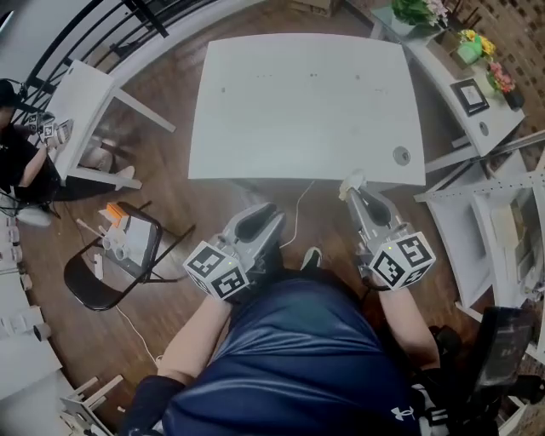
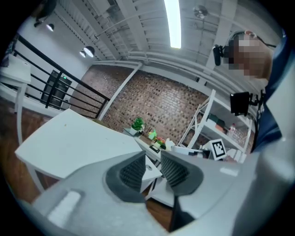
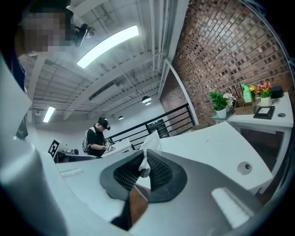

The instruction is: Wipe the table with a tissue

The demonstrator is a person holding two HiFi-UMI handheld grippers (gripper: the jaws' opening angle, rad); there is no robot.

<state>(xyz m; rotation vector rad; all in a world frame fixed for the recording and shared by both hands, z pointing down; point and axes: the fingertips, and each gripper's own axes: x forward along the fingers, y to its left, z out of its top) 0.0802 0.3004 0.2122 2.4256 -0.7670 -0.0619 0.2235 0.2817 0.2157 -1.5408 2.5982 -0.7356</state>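
Note:
A white table point(image 1: 306, 102) stands ahead of me, its top bare. My right gripper point(image 1: 353, 184) hovers by the table's near edge, shut on a crumpled white tissue point(image 1: 351, 181). In the right gripper view the tissue point(image 3: 148, 147) sticks up from between the pads point(image 3: 159, 170), with the table point(image 3: 216, 147) beyond. My left gripper point(image 1: 255, 223) hangs lower, short of the table edge, over the floor. The left gripper view shows its jaws apart with nothing between the pads point(image 2: 133, 171), and the table point(image 2: 73, 143) off to the left.
A side table point(image 1: 464, 81) with potted plants point(image 1: 417, 10) and a picture frame point(image 1: 470, 95) stands at the right. A white shelf unit point(image 1: 502, 230) is to its near side. A folding chair point(image 1: 115, 255) sits at left. A person point(image 1: 21, 162) stands far left.

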